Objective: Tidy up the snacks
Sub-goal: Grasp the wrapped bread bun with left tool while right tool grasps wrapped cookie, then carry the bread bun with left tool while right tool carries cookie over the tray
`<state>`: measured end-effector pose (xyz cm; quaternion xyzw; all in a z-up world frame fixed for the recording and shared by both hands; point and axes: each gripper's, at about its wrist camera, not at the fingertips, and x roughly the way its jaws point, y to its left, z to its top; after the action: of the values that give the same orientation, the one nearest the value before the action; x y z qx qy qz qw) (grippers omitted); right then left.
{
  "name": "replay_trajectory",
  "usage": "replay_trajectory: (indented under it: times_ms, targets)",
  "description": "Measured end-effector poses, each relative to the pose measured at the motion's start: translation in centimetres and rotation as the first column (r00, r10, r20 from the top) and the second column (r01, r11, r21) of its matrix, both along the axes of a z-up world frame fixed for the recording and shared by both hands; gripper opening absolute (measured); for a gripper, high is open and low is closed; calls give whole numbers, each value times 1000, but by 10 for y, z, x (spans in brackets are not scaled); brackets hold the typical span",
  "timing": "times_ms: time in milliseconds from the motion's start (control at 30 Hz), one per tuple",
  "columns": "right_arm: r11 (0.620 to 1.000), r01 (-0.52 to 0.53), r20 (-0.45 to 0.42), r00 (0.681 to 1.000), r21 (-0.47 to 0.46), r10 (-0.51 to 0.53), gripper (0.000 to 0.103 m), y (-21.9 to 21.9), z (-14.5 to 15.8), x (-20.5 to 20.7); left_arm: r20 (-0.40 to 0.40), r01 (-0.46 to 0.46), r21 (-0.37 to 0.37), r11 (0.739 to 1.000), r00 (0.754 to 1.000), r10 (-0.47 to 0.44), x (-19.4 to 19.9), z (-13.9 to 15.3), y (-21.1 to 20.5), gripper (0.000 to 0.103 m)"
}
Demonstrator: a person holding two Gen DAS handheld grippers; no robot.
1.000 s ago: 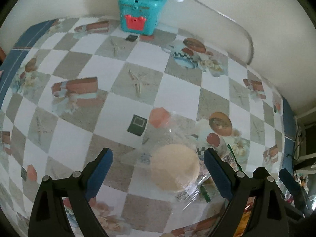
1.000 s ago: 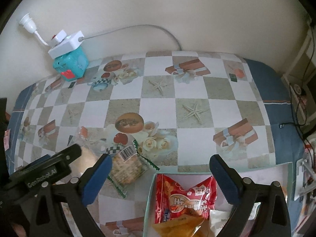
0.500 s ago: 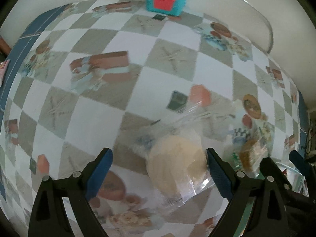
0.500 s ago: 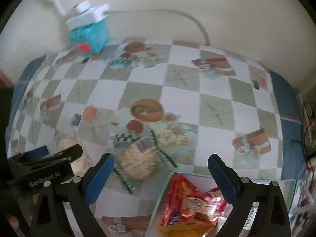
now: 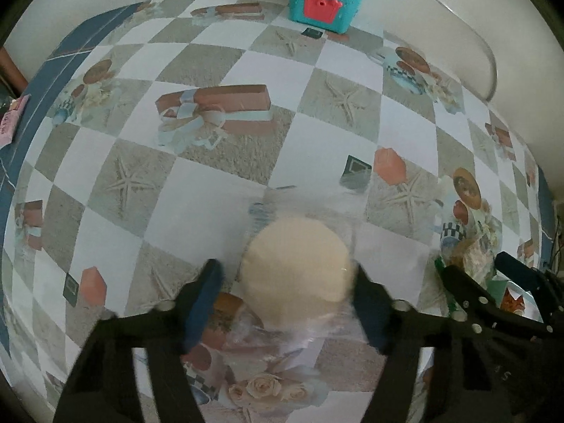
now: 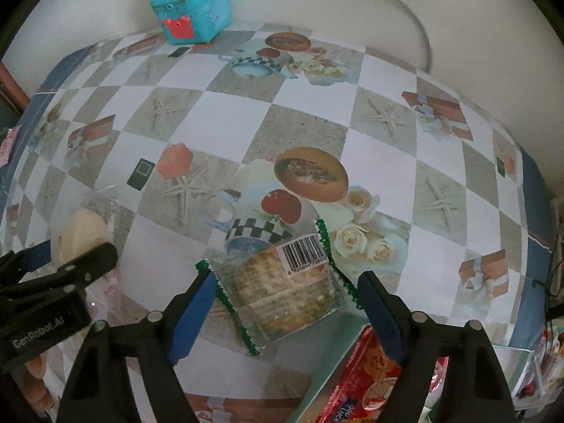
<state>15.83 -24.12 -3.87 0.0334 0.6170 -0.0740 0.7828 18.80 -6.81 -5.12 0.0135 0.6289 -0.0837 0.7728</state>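
My left gripper (image 5: 285, 303) straddles the pale bun (image 5: 296, 269) in its clear wrapper. Fingers are blurred; the right pad looks to touch the wrapper edge, the left pad stands a little off it, so I cannot tell whether I grip it. The wrapper's outline is hard to trace against the printed tablecloth (image 5: 197, 190).

My right gripper (image 6: 285, 306) is spread wide, one finger on each side of the cracker pack (image 6: 282, 289), touching neither side. The pack lies flat on the cloth, barcode up, green zigzag edges showing, its near corner at the tray (image 6: 347, 320) rim. The tray is cut off by the frame bottom and partly behind my right finger; a red snack bag (image 6: 363, 380) lies in it, print only partly legible.

Far back, a teal box (image 6: 192, 8) by the wall, its top cut off.
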Motion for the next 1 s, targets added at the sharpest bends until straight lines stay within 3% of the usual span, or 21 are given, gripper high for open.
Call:
replay_trajectory:
  times_ms: [367, 833, 1000]
  targets:
    - [999, -30, 3, 1000, -11, 30, 57, 33, 4, -8, -17, -84, 12, 996, 996, 84, -9, 9, 45, 57]
    - [974, 88, 96, 989, 208, -110, 53, 64, 31, -68, -64, -172, 22, 985, 983, 173, -52, 27, 89, 55]
    - [967, 115, 150, 977, 227, -151, 53, 79, 46, -100, -53, -180, 23, 983, 982, 181, -75, 38, 100, 54]
